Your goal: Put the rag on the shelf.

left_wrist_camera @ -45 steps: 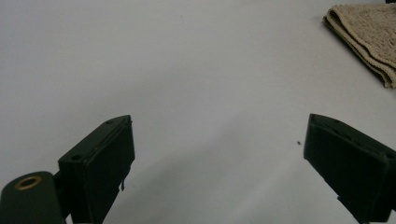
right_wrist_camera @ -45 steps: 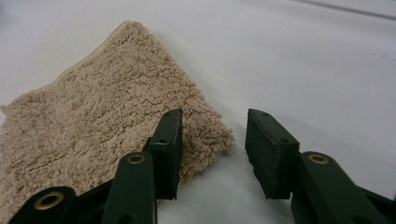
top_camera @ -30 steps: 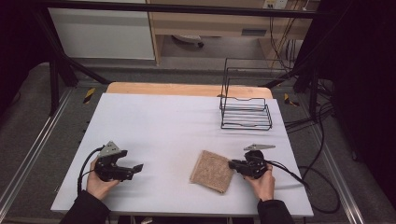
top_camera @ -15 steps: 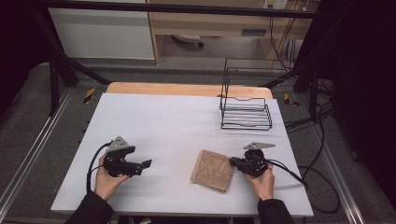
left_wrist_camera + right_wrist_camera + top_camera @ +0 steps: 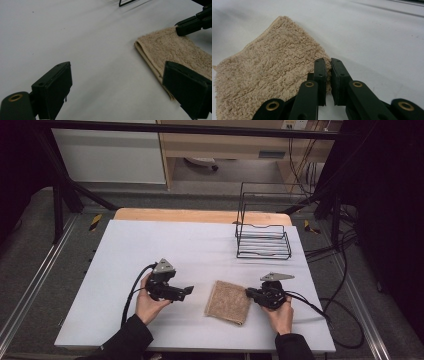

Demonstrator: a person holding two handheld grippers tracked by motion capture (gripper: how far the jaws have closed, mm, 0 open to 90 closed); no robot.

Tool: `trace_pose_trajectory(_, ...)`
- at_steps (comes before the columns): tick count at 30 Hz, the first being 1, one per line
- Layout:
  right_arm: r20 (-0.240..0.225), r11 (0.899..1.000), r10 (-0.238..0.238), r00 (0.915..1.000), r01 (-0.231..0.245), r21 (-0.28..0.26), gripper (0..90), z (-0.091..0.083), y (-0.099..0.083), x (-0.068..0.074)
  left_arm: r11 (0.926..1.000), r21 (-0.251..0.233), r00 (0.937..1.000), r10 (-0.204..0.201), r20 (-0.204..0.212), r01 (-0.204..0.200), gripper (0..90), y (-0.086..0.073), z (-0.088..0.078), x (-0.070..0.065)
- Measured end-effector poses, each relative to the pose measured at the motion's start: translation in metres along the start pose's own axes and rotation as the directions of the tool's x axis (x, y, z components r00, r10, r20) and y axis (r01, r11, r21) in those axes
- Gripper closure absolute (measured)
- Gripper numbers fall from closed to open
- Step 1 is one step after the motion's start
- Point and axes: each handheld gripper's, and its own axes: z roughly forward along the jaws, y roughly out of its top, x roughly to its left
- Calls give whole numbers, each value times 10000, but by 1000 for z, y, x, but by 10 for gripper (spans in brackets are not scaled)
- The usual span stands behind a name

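A folded beige towel [image 5: 227, 302] lies on the white table [image 5: 175, 245] near the front edge. My left gripper [image 5: 187, 291] hovers just left of it, jaws open wide and pointing at it. In the left gripper view the towel's folded edge [image 5: 175, 50] lies ahead between the spread jaws of that gripper [image 5: 117, 85]. My right gripper [image 5: 248, 293] is at the towel's right edge. In the right gripper view its jaws [image 5: 328, 67] are shut on a corner of the towel [image 5: 269, 72]. The right gripper [image 5: 192, 23] also appears in the left gripper view, on the towel's far side.
A black wire rack [image 5: 263, 240] stands at the back right of the table, well away from both hands. Cables trail from each gripper, and more hang off the table's right side. The white surface runs wide and bare to the left and back.
My left gripper has travelled to the right across the table, closing in on the towel. The right gripper and the towel have stayed where they were.
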Motion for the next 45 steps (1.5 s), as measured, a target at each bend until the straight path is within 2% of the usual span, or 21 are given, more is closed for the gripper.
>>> trace_pose_trajectory(1,0,10000,0,10000,0,0,836,0,0,0,10000,48,10000,73,14,-73,90,3,4,-2)
trace_pose_trajectory(6,21,10000,-64,10000,64,32,834,0,0,0,9998,202,9999,-66,104,64,112,10,28,-11)
trace_pose_trajectory(8,23,10000,-73,10000,73,25,834,0,0,0,9995,297,9999,-131,9,130,129,12,37,-14)
trace_pose_trajectory(16,18,9999,-107,9999,107,20,832,1,0,0,9977,605,9996,-293,63,289,289,21,65,-23)
trace_pose_trajectory(18,12,9999,-108,9999,108,23,832,1,0,0,9967,696,9988,-434,221,418,335,23,73,-25)
trace_pose_trajectory(21,9,10000,-84,10000,84,37,831,1,0,0,9951,915,9981,-425,440,383,360,25,82,-30)
trace_pose_trajectory(23,10,9999,-117,9999,117,24,831,1,0,0,9949,960,9986,-359,386,321,397,26,87,-33)
trace_pose_trajectory(29,12,9999,-120,9999,120,35,828,1,0,0,9903,1319,9983,-475,335,427,529,24,98,-37)
trace_pose_trajectory(34,24,9999,-70,10000,69,108,821,1,0,0,9880,1403,9966,-705,429,638,605,23,104,-37)
trace_pose_trajectory(37,52,9998,-83,10000,82,155,813,2,0,-1,9875,1478,9971,-624,442,552,654,24,105,-39)
trace_pose_trajectory(45,149,9999,-39,9999,37,141,756,2,0,-2,9845,1672,9979,-578,291,521,692,26,107,-44)
